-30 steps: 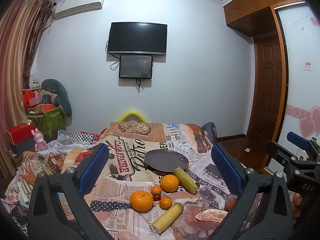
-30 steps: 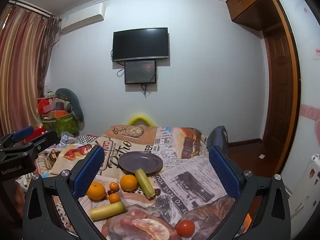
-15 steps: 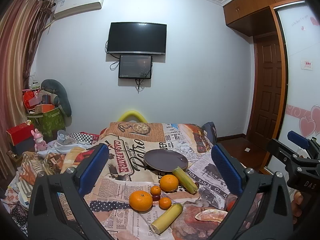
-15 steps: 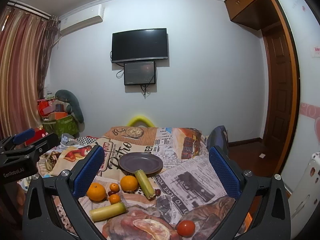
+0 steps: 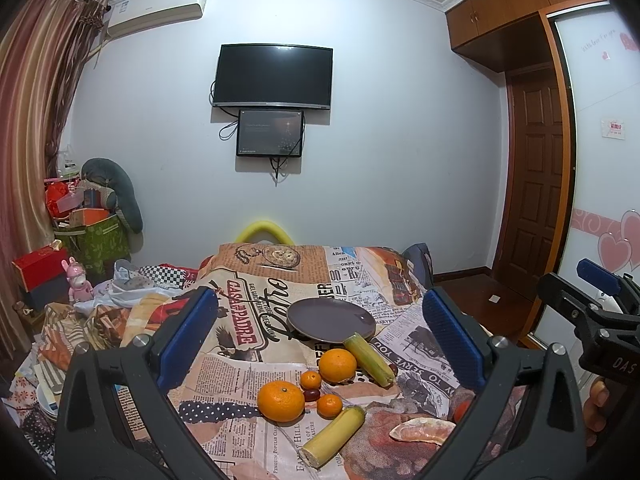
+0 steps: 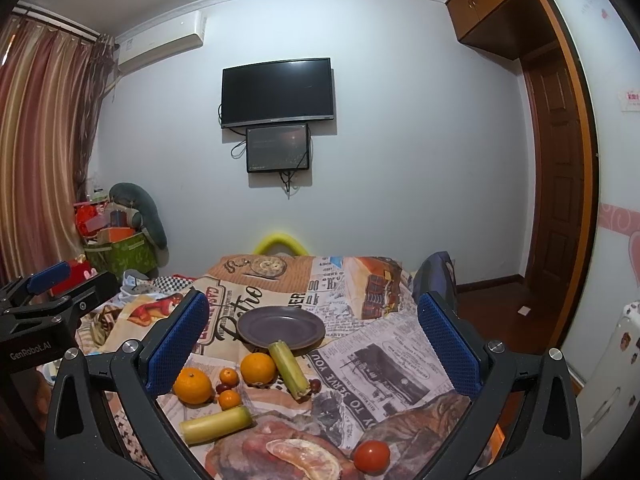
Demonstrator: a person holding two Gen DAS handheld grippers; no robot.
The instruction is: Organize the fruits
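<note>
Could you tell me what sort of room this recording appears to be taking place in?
Most likely a home bedroom or living room, not a kitchen or lab. A television hangs on the wall with an air conditioner near the ceiling, striped curtains cover one side, and household clutter is piled in the corner.

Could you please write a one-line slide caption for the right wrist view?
Open right gripper above oranges, a tomato and an empty dark plate on newspaper-print cloth.
</note>
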